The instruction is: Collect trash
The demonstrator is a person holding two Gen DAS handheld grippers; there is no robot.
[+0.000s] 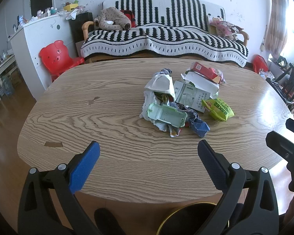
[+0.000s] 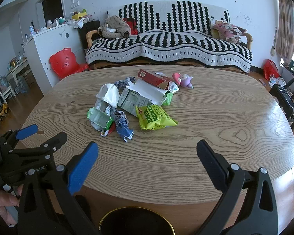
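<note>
A heap of trash lies mid-table: a yellow-green popcorn bag (image 1: 218, 109) (image 2: 154, 117), a pale green plastic tray (image 1: 166, 115) (image 2: 100, 119), crumpled blue-grey paper (image 1: 198, 123) (image 2: 123, 125), a white bag (image 1: 160, 84) (image 2: 108, 94), a printed paper sheet (image 1: 194, 96) (image 2: 133, 101) and a red box (image 1: 204, 71) (image 2: 153, 78). My left gripper (image 1: 149, 146) hangs open over the table's near edge, short of the heap, with nothing in it. My right gripper (image 2: 147, 146) is open too, near the same edge, empty. A black bin with a gold rim (image 1: 188, 218) (image 2: 136, 221) stands on the floor below the near edge.
The oval wooden table (image 1: 88, 117) (image 2: 225, 117) carries a small pink and purple toy (image 2: 183, 79) behind the heap. Beyond stand a striped sofa (image 2: 166, 45), a red child's chair (image 1: 56, 56) and a white cabinet (image 1: 35, 37). A dark chair (image 2: 288, 99) is at the right.
</note>
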